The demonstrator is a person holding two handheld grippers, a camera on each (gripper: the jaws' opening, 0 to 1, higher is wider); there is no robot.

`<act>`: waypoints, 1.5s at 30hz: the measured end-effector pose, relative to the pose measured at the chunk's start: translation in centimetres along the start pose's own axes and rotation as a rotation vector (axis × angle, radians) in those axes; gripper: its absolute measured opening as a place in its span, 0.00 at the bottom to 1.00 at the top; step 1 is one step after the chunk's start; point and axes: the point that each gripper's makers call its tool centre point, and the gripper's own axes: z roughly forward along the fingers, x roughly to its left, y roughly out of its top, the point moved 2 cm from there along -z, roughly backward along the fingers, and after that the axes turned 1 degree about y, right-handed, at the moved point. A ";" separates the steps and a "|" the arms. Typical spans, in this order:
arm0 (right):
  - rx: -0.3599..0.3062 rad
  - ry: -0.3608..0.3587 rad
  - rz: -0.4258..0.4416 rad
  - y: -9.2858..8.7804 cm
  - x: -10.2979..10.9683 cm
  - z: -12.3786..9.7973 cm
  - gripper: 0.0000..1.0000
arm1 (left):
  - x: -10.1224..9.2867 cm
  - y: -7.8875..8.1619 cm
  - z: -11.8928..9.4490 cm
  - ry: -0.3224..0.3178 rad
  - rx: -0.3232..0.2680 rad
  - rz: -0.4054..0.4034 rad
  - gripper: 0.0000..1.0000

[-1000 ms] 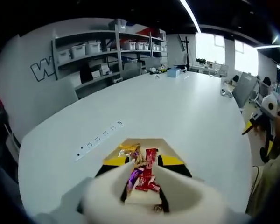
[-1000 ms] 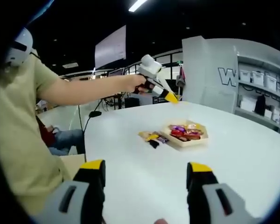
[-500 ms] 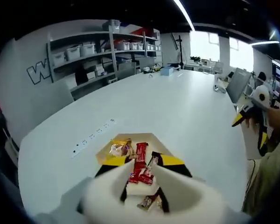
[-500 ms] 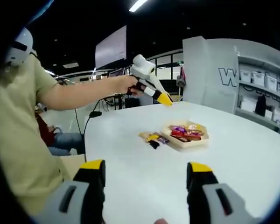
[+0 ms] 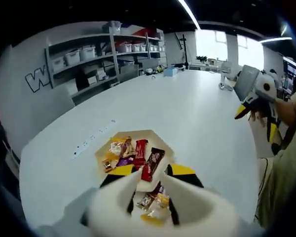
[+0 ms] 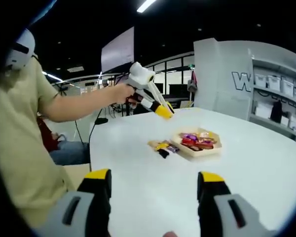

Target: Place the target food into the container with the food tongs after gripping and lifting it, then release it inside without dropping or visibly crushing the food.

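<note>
A hexagonal wooden tray [image 5: 155, 135] holding several wrapped sweets [image 5: 138, 153] sits on the white table just beyond my left gripper [image 5: 152, 172]. Its yellow-tipped jaws stand apart with nothing between them. Below the jaws lie a few loose wrapped sweets [image 5: 155, 200]. In the right gripper view a hand holds the left gripper [image 6: 164, 111] in the air, pointing down, left of and above the tray [image 6: 197, 152] and the loose sweets [image 6: 162, 146]. My right gripper [image 6: 154, 176] is open wide and empty, well short of the tray. The right gripper [image 5: 256, 98] also shows at the right of the left gripper view.
The white table [image 5: 187, 108] stretches far behind the tray. Shelves with bins [image 5: 103, 54] line the wall with large letters. A person in a beige shirt [image 6: 19, 123] stands at the left, beside the table's edge. A strip of sockets [image 5: 93, 138] is set into the tabletop.
The left gripper has drawn back toward the person and dipped lower. In its view the tray has slid further off and the loose sweets have come in under the jaws. The right gripper has stayed still.
</note>
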 end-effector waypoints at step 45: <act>0.010 -0.004 0.011 -0.7 0.0 -0.1 0.69 | -5.6 -6.3 5.2 -0.152 0.111 0.165 0.25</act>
